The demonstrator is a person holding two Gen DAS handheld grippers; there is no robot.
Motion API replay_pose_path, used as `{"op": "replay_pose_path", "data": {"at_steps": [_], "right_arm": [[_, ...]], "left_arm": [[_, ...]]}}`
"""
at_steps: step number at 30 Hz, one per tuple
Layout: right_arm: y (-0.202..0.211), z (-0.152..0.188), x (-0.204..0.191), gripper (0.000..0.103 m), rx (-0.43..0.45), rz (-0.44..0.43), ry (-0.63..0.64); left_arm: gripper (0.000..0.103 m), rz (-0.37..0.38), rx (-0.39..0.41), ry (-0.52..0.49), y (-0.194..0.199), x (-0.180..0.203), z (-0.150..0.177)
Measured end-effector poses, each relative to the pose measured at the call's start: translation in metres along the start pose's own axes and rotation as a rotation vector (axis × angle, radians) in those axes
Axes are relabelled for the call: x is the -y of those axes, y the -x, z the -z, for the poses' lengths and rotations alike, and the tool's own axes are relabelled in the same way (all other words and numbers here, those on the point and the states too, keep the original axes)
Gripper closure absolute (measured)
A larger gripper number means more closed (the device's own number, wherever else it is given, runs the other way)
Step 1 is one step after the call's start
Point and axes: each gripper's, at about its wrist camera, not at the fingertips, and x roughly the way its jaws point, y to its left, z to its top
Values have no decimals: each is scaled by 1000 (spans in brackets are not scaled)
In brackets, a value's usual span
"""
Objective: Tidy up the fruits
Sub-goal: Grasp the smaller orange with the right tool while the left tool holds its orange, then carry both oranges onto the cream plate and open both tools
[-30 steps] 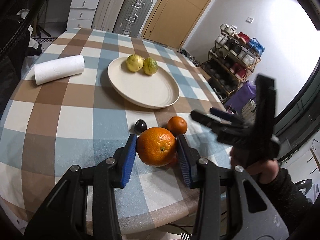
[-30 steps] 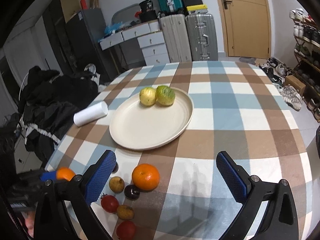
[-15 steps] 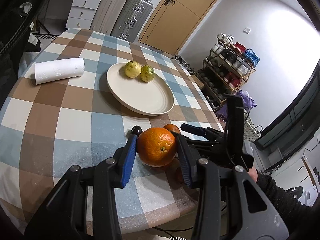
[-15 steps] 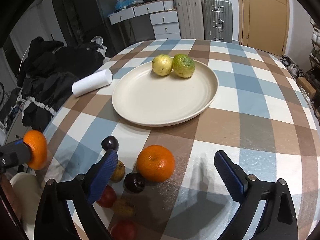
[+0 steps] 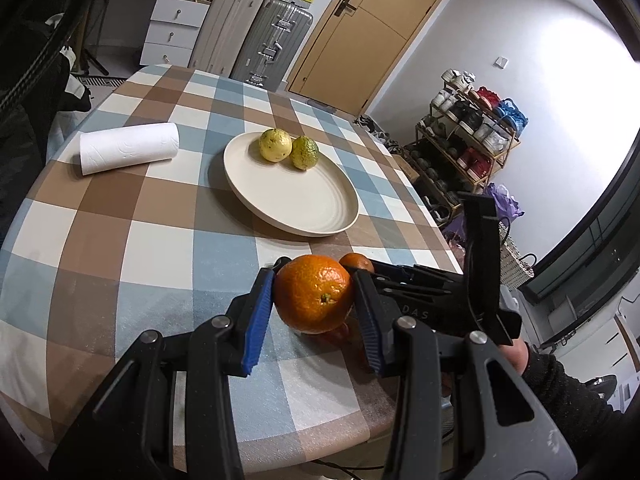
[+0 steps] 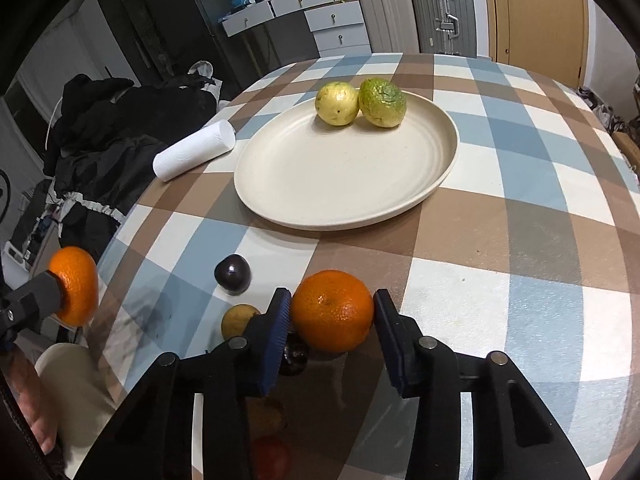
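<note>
My left gripper (image 5: 314,312) is shut on an orange (image 5: 313,299) and holds it above the near table edge; it also shows in the right wrist view (image 6: 76,285). My right gripper (image 6: 331,334) has closed around a second orange (image 6: 332,310) that rests on the table, pads at both its sides. The cream plate (image 6: 344,184) holds a yellow fruit (image 6: 337,103) and a green fruit (image 6: 382,102). A dark plum (image 6: 232,274), a small yellow fruit (image 6: 236,320), another dark fruit (image 6: 294,354) and a red fruit (image 6: 270,454) lie by my right gripper.
A white paper roll (image 5: 128,153) lies on the checked tablecloth (image 5: 132,216) left of the plate. Dark clothes (image 6: 112,136) lie piled beyond the table's left edge. Suitcases, drawers and a door stand at the back; a shoe rack (image 5: 472,136) stands to the right.
My right gripper has moved forward and down to the orange on the table and closed its jaws around it. My left gripper has lifted its orange slightly higher.
</note>
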Motion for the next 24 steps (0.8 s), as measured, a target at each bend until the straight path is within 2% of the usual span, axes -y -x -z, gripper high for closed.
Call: {"op": "replay_pose_path", "data": {"at_steps": [4, 7, 13, 19, 24], "right_arm": [[3, 0, 1, 61, 8, -10, -8], [11, -2, 3, 61, 38, -15, -21], [38, -12, 6, 61, 142, -37, -54], [66, -33, 12, 61, 266, -50, -126], [72, -61, 21, 61, 307, -62, -157]], "left_arm": [[65, -11, 8, 0, -2, 1, -1], [65, -9, 19, -36, -2, 8, -10], [65, -13, 49, -103, -6, 24, -53], [65, -50, 47, -128, -42, 27, -100], [65, -71, 10, -125, -92, 25, -129]]}}
